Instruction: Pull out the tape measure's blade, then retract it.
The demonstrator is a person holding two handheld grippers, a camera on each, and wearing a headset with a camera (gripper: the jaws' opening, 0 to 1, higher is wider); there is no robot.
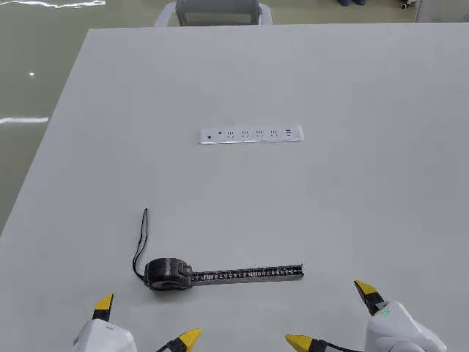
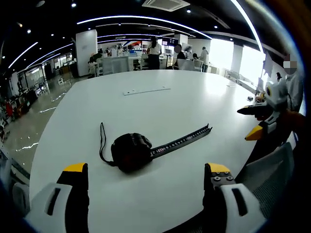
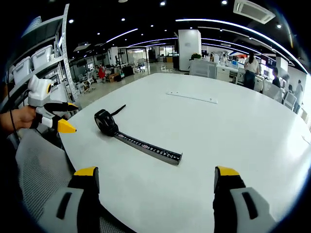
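A black tape measure lies on the white table near the front edge, with its blade pulled out to the right and a black wrist strap looping up to the left. The case and its blade lie ahead of my left gripper, which is open and apart from them. My right gripper is open too, short of the blade tip, with the case farther off. In the head view the left gripper and right gripper hover at the bottom, both empty.
A white power strip lies in the middle of the table, well beyond the tape measure. A grey chair stands at the far edge. People stand in the office background.
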